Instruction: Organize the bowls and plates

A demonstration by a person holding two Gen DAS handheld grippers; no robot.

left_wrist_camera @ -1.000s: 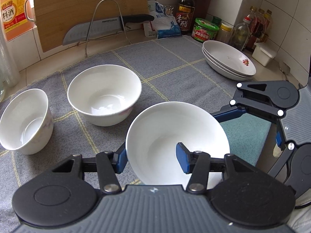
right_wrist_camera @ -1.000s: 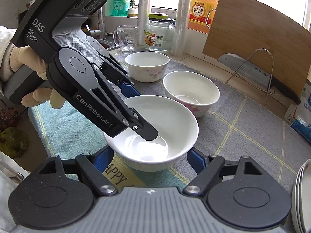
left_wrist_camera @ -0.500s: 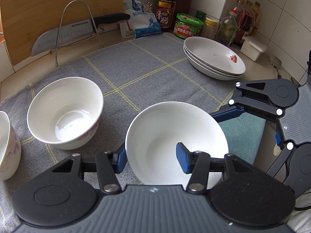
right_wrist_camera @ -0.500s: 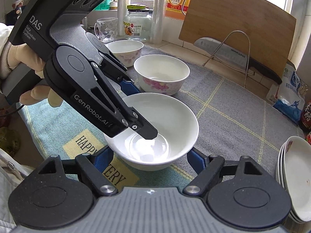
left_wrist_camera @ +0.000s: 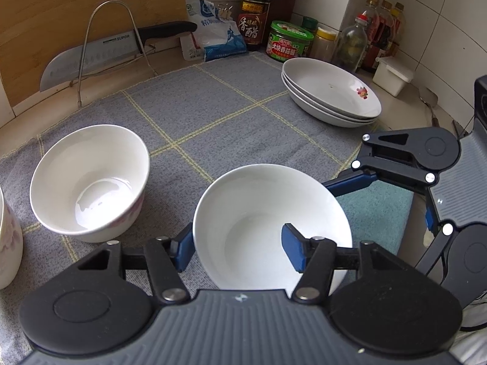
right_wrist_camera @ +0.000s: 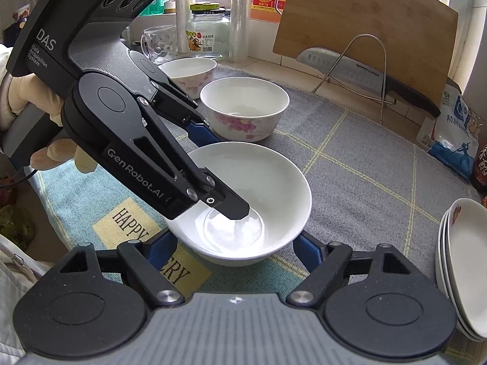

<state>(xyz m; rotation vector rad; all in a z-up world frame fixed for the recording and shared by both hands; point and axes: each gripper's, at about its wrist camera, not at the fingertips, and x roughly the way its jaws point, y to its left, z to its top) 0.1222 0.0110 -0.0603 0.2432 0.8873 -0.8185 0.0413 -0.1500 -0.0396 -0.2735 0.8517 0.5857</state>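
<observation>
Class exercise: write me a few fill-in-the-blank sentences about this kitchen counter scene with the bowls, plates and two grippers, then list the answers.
1. The stacked plates number ____.
2. One finger of the left gripper reaches ____ the plain white bowl.
3. The knife rests on a wire ____.
4. The cloth under the bowls is grey with ____ lines.

Answers: three; inside; rack; yellow

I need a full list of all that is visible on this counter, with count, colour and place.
plain bowl: one, white, between both tools
flowered bowls: two, white and pink, on grey cloth, beyond it
plates: three, white, stacked at the cloth's edge
knife: one, steel, black handle, on wire rack
cutting board: one, wooden, leaning behind
bottles and jars: several, mixed, back corner
left tool: black, blue pads, jaws just opening, one finger inside plain bowl
right tool: black, jaws just opening, astride that bowl
</observation>
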